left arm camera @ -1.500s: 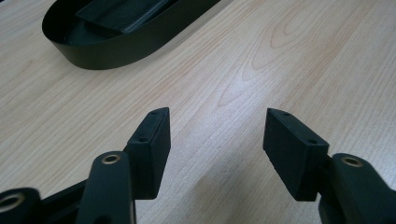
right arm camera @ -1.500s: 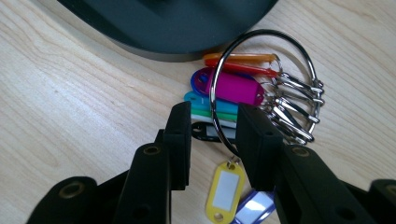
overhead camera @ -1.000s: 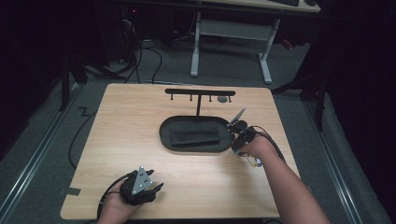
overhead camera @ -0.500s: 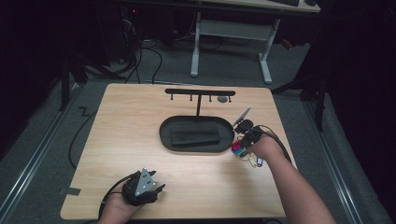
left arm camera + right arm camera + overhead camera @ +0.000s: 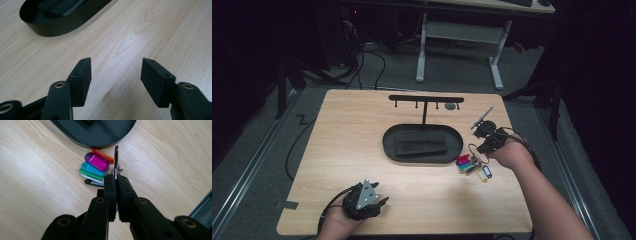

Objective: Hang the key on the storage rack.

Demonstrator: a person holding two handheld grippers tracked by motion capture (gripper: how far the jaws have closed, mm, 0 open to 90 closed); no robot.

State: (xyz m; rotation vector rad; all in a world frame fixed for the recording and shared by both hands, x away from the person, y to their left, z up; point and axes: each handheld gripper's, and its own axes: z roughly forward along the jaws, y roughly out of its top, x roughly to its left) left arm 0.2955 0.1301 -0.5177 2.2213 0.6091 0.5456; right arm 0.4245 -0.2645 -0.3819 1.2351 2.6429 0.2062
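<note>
Right gripper [image 5: 116, 178] clamped on key ring [image 5: 116, 157] with coloured tags [image 5: 96, 166] beside black tray [image 5: 387, 145]; left gripper [image 5: 116, 75] gaping wide, holding nothing.

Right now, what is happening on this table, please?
A person works with a gripper in each hand. The right gripper is shut on the ring of a key bunch, whose coloured tags hang beside the black oval tray. The left gripper rests near the table's front edge, jaws open and holding nothing.

No readable text anywhere — no labels, brands, numbers or signs.
</note>
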